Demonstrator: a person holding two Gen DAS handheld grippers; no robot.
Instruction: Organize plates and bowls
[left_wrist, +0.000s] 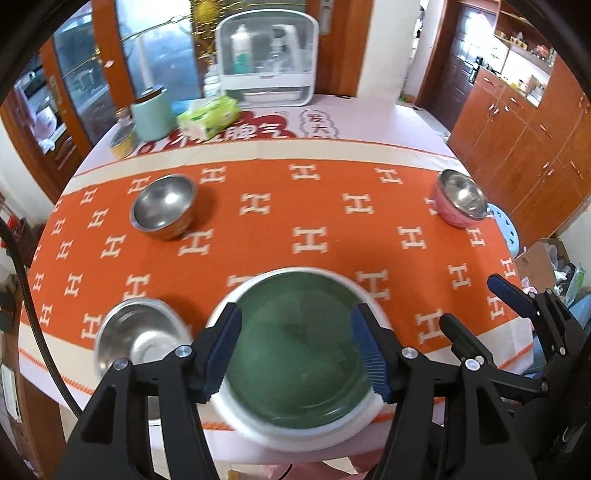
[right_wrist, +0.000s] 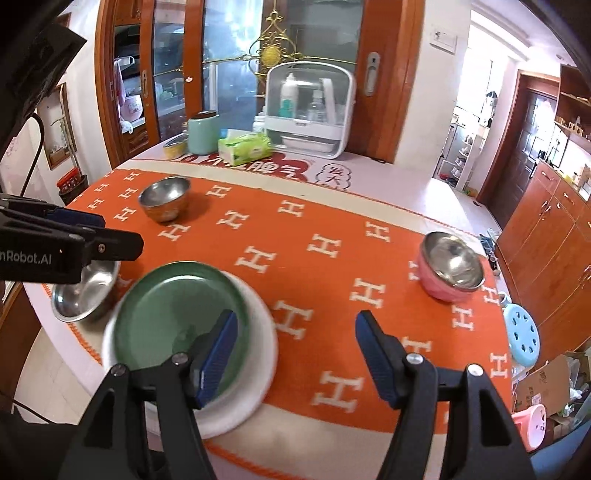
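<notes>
Plates are already stacked at the near edge of the table: a green plate (left_wrist: 301, 347) lies on a white plate (left_wrist: 295, 428), its rim showing all round. Just left of the stack sits a steel bowl (left_wrist: 138, 334), near but apart from the white rim. A second steel bowl (left_wrist: 164, 206) stands far left on the orange cloth (left_wrist: 295, 206), and a pink bowl (left_wrist: 461, 203) with a steel lining stands far right, close to the table's edge.

Above the stack hangs the left gripper (left_wrist: 295, 356), jaws spread wide to either side of the green plate and holding nothing. Off to its right, the right gripper (right_wrist: 293, 354) is also spread and empty, over bare cloth with its left finger above the plates.

My reading is that the plates are done and the bowls come next. They lie well apart, so gathering them looks like the remaining work. A likely move is for the left gripper to shift left and pinch the near bowl's rim, while the right reaches far right for the pink one. Thin, slick steel rims call for a firm, square bite.

Beyond the cloth stand a mint canister (left_wrist: 153, 110), a tissue pack (left_wrist: 208, 116) and a white storage box (left_wrist: 267, 55).
</notes>
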